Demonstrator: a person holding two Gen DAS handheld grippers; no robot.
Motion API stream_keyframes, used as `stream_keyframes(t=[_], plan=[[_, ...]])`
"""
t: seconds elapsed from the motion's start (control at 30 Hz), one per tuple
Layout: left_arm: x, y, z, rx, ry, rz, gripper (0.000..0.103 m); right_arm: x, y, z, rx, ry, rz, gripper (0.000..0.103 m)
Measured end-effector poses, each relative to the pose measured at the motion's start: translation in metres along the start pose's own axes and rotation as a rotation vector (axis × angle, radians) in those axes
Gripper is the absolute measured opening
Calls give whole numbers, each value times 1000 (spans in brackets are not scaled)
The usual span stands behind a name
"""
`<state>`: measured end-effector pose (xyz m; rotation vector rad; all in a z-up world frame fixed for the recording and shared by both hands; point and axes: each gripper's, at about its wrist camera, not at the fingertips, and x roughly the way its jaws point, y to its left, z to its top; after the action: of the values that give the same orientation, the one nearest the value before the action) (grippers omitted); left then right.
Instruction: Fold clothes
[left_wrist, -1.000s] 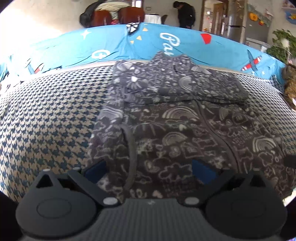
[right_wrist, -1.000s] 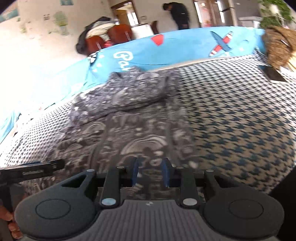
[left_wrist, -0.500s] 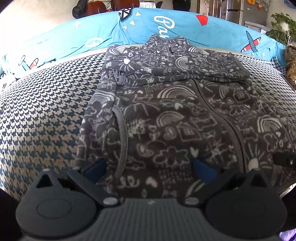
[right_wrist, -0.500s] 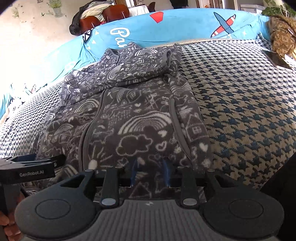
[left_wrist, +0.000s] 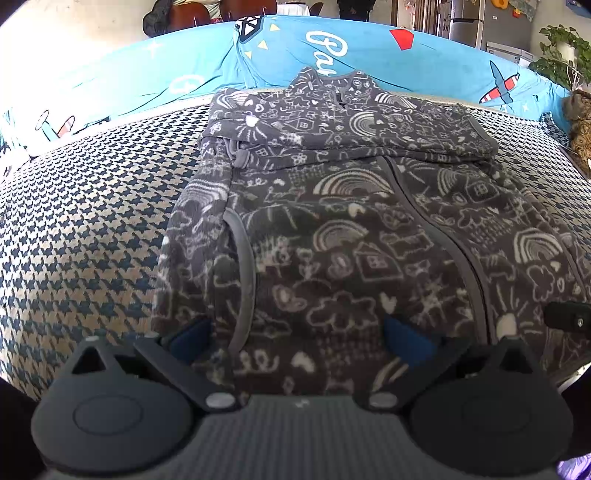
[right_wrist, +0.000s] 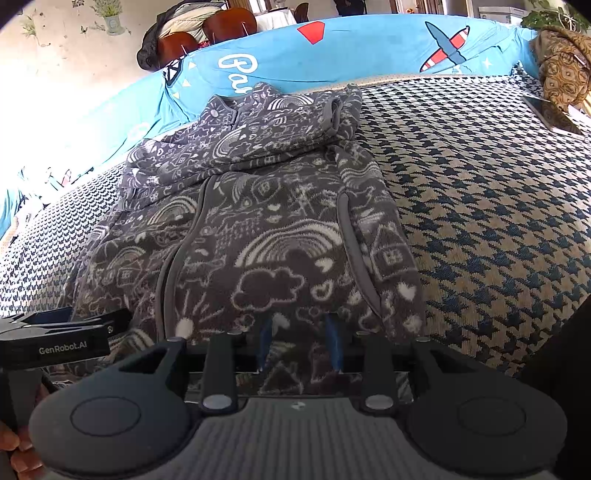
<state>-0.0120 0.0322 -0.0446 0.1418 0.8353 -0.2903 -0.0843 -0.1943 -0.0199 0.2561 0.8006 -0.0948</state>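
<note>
Both cameras now look lower and closer over the grey fleece jacket (left_wrist: 332, 236) than a second ago, and the people at the far doorway have all but slid out of the top of my views. On my right gripper (right_wrist: 299, 347) the blue pads stand a little wider than before and are opening at this moment, with the jacket's hem bunched between them; whether they still press the cloth I cannot tell. My left gripper (left_wrist: 295, 336) hangs with its jaws spread wide over the hem, the fabric lying under the gap and neither blue pad (left_wrist: 406, 343) closing on it.

As I judge it, the sleeve fold across the chest is done and I am letting go at the bottom edge, either to reset my hold or before lifting the hem toward the collar.

The jacket lies flat on the houndstooth bedspread (left_wrist: 92, 229), collar away from me against the blue printed quilt (left_wrist: 406, 59), sleeves crossed in a thick band over the chest. Its pile is plush and napped, dark grey with pale doodles of rainbows, houses and clouds, edged in smooth grey binding along zip and pockets. It looks soft and likely to slump.
</note>
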Motion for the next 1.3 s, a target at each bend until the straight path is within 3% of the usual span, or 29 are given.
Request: stream_keyframes(t=[0.3, 1.07, 1.3], plan=[[0, 0, -1, -1, -2, 2, 103, 1, 6, -2, -44, 0, -4, 44], [0, 0, -1, 2, -6, 4, 103, 2, 14, -5, -86, -1, -4, 56], [0, 0, -1, 1, -6, 3, 103, 3, 17, -5, -93, 2, 13, 67]])
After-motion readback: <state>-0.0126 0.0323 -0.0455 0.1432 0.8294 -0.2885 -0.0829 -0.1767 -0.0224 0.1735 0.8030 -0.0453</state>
